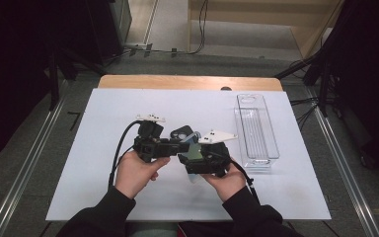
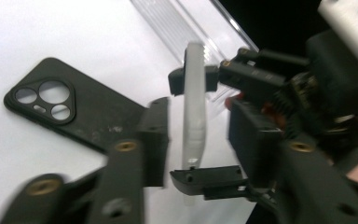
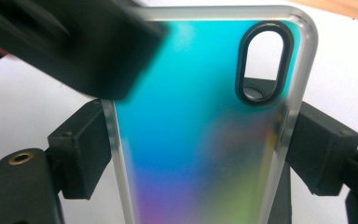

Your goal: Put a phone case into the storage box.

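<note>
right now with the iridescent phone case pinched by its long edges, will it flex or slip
The iridescent phone case is thin with frosted, smooth-looking rims, so it probably bows under a hard squeeze. The right gripper clamps only those narrow rims, so it could pivot or slide. It looks light.

A white rectangular sheet (image 1: 103, 148) covers a light wooden table (image 1: 187, 82) standing on grey carpeted floor (image 1: 24, 163), with silver metal rails (image 1: 345, 168) on either side of the table, black cables (image 1: 200, 24) beyond it, and dark surroundings.

Iridescent phone case (image 3: 200, 140) cut off at bottom edge; blurred left gripper (image 3: 70, 42) hides its upper left corner.
</note>
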A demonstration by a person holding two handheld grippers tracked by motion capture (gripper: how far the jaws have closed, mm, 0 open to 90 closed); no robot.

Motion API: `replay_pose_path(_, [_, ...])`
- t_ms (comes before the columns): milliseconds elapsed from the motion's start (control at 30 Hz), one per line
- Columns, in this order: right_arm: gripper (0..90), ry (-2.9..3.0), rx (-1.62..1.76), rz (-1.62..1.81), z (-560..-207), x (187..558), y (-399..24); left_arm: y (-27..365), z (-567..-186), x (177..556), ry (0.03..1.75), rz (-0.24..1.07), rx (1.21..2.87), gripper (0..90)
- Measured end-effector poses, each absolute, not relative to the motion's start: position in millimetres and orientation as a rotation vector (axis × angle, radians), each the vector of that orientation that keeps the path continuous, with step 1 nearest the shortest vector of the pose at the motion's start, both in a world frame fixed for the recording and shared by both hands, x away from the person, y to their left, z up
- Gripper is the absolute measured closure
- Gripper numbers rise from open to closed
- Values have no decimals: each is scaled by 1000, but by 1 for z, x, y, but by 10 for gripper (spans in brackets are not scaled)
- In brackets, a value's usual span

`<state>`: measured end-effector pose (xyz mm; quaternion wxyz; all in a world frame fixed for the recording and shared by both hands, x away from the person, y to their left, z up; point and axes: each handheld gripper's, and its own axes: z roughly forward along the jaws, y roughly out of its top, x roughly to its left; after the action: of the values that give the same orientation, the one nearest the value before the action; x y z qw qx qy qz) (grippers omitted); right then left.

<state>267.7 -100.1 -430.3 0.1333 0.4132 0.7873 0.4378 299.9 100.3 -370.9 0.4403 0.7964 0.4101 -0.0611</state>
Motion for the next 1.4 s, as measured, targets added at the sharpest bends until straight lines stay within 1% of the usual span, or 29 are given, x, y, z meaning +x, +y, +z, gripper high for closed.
replay_pose_path(133, [146,2274,1214,1270,-431,270,-105,107,-365,301,1001,-173,1954,455])
replay_pose_path(233, [147,2266,1219,1272,-430,272,-110,112,-362,303,994,-222,1953,433])
replay_pose_path(367, [146,2268,1215,1287,-428,274,-117,116,-361,304,968,-238,1978,387])
replay_pose_path(400, [146,2267,1212,1293,-428,274,-118,118,-361,303,945,-233,1990,385])
replay_pose_path(500, [146,2305,1180,1307,-427,277,-125,121,-365,303,881,-247,2030,327])
replay_pose_path(567, [146,2329,1157,1338,-426,278,-128,124,-367,304,862,-239,2054,322])
replay_pose_path(633, [146,2355,1146,1362,-425,280,-132,127,-370,305,883,-252,2052,322])
replay_pose_path(700, [146,2366,1145,1401,-424,282,-136,130,-374,307,867,-257,2050,322])
replay_pose_path(833, [146,2380,1127,1432,-420,284,-144,133,-383,305,826,-204,2089,321])
replay_pose_path(967, [146,2385,1110,1442,-418,285,-150,133,-393,304,779,-200,2122,321])
replay_pose_path(1067, [146,2407,1076,1446,-417,287,-156,134,-402,299,697,-122,2150,321])
replay_pose_path(1133, [146,2425,1060,1450,-416,287,-159,135,-409,298,681,-91,2166,309])
replay_pose_path(1167, [146,2431,1055,1453,-415,287,-160,135,-412,299,685,-95,2173,286])
replay_pose_path(1400, [146,2462,1001,1497,-410,287,-169,142,-430,298,705,-116,2164,284])
